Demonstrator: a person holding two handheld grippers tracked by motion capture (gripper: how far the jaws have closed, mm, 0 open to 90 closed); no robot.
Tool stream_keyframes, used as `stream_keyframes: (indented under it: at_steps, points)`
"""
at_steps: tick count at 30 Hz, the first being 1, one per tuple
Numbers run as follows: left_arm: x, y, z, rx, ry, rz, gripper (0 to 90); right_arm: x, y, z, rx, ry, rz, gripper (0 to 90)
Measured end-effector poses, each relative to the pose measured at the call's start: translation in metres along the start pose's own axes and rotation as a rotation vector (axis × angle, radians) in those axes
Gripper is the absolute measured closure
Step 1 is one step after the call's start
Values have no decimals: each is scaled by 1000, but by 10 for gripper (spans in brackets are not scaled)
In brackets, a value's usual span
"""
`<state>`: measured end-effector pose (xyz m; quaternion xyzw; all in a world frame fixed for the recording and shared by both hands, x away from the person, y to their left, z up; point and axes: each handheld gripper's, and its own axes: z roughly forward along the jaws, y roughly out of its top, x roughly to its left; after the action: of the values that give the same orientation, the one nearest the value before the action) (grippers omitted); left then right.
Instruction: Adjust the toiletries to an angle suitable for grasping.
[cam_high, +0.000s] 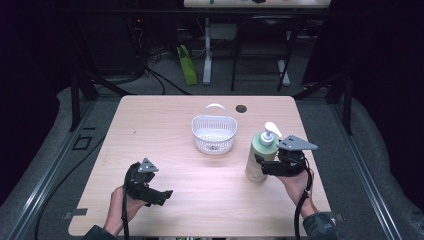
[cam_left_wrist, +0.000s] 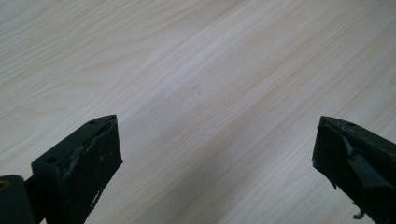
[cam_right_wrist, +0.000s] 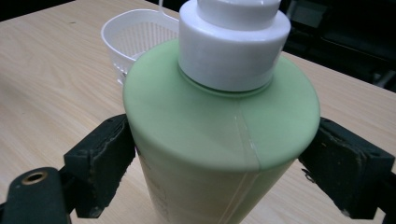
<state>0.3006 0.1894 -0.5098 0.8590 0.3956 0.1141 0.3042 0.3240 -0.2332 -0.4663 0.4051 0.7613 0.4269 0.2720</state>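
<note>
While the right gripper sat at the right side of the light wooden table, its 2 black jaws stood on either side of a pale green pump bottle. In the right gripper view the 2 pads pressed against the bottle's sides just below its rounded shoulder, so the tool was closed on it. The bottle stood upright on the tabletop, its white pump head rising above a white collar. A person's right hand held that gripper from the near edge, a black cable trailing down past the sleeve.

Just beyond and to the left of the bottle, near the table's middle, sat a white perforated basket with a thin looped handle; it was apart from the bottle, and nothing could be seen inside it. The same basket appeared behind the bottle in the right gripper view.

At the table's near left, the left gripper was held in the person's left hand, low over the wood. In the left gripper view its jaws were spread wide apart with bare tabletop between them, gripping nothing.

A small dark round hole marked the table's far side, behind the basket.
</note>
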Motion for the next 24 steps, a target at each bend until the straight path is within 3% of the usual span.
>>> stream_keyframes:
  at_steps: [5,15,24]
  points:
    - [0,0,0,3,0,5,9,2,2,3,-6,32,-19,123]
    - [0,0,1,0,-8,-6,5,8,5,9,-7,148,-69,124]
    - [0,0,2,7,-4,-4,5,10,6,8,2,139,-73,122]
